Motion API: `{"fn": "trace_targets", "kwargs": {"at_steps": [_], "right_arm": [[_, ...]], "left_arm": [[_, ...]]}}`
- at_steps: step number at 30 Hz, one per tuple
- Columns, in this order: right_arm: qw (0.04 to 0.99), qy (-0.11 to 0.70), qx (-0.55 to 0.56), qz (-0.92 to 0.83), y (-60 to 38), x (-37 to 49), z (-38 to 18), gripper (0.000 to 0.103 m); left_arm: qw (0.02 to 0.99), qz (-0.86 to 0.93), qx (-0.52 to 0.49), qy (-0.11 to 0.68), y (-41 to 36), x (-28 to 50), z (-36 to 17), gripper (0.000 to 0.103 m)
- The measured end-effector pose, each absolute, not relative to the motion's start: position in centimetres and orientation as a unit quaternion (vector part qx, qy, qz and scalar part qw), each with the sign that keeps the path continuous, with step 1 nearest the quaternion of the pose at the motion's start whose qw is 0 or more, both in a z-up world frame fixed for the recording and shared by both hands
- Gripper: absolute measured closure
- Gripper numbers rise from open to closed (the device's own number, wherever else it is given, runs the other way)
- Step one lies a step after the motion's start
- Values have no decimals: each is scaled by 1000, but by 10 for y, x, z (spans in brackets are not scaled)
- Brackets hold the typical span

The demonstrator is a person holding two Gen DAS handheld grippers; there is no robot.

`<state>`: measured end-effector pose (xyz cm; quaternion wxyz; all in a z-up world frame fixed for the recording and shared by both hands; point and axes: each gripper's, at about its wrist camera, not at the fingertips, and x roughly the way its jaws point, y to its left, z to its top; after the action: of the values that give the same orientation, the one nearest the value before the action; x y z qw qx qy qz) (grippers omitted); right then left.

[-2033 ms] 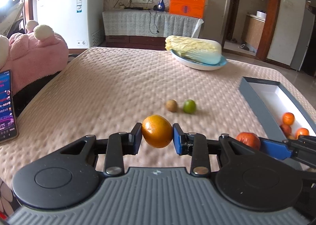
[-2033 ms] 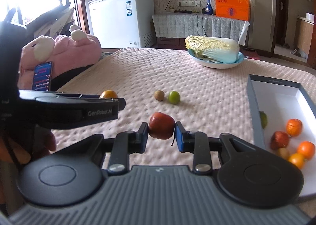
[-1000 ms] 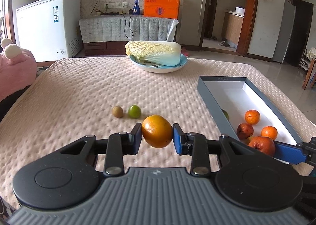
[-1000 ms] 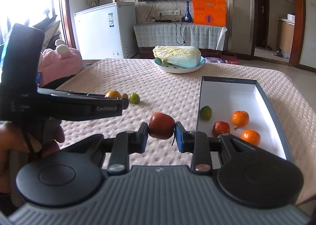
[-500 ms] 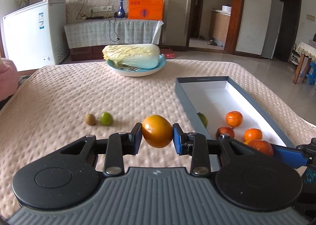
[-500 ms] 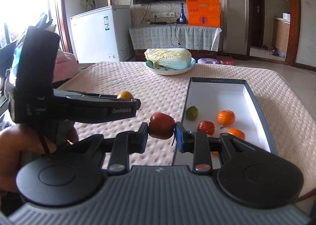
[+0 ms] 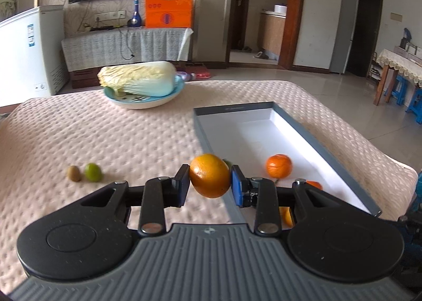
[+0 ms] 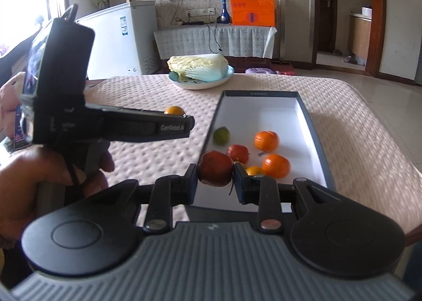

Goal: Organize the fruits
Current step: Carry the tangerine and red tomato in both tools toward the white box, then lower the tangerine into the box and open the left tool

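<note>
My left gripper [image 7: 210, 181] is shut on an orange [image 7: 209, 175] and holds it above the near left wall of the grey box [image 7: 327, 148]. My right gripper [image 8: 215, 175] is shut on a red apple [image 8: 215, 171] over the box's near left corner [image 8: 208, 137]. The box [image 8: 306, 113] holds tangerines [image 8: 266, 141], a red fruit [image 8: 238, 153] and a green lime [image 8: 221, 135]. A kiwi [image 7: 74, 173] and a green lime [image 7: 93, 172] lie on the pink cloth to the left.
A blue plate [image 7: 143, 100] with a napa cabbage [image 7: 137, 78] stands at the table's far side. The left gripper's body [image 8: 105, 127] and the hand holding it fill the left of the right wrist view. The table edge [image 7: 390, 158] runs right of the box.
Both grippers have moved right toward the box, each with its fruit still held. The kiwi and lime have shifted left in the left wrist view.
</note>
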<state>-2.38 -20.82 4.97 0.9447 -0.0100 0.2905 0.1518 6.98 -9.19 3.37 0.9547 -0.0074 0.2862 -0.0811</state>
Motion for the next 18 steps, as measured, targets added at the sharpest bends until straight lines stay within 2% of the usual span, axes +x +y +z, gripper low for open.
{"fn": "trace_targets", "kwargs": {"at_steps": [18], "right_arm": [[943,311,2,117,-242,-21,41,71]], "left_arm": [[945,-126,4,302,-146,126,11,65]]}}
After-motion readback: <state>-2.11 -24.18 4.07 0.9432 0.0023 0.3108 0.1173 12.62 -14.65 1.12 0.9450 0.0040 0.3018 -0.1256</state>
